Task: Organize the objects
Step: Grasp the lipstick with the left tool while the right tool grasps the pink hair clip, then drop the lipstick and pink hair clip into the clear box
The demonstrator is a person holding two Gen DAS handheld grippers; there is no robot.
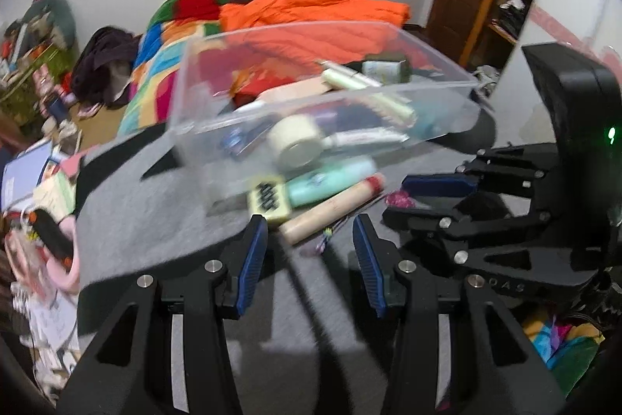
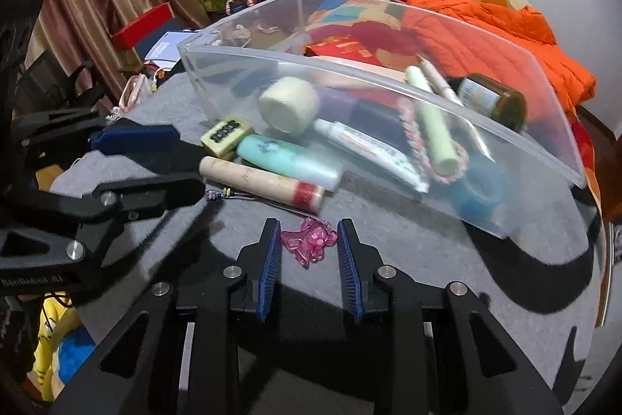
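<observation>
Pink plastic charm between the right hand-held gripper's parted fingers — likely light, hard, slippery; pinch its body. Left hand-held gripper open, empty.

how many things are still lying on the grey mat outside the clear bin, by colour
Outside the clear bin, on the grey mat:
pink: 1, the charm between the open right gripper fingers
mint green: 1, the bottle
cream with red band: 1, the tube
pale yellow-green: 1, the small counter
Total: 4
</observation>
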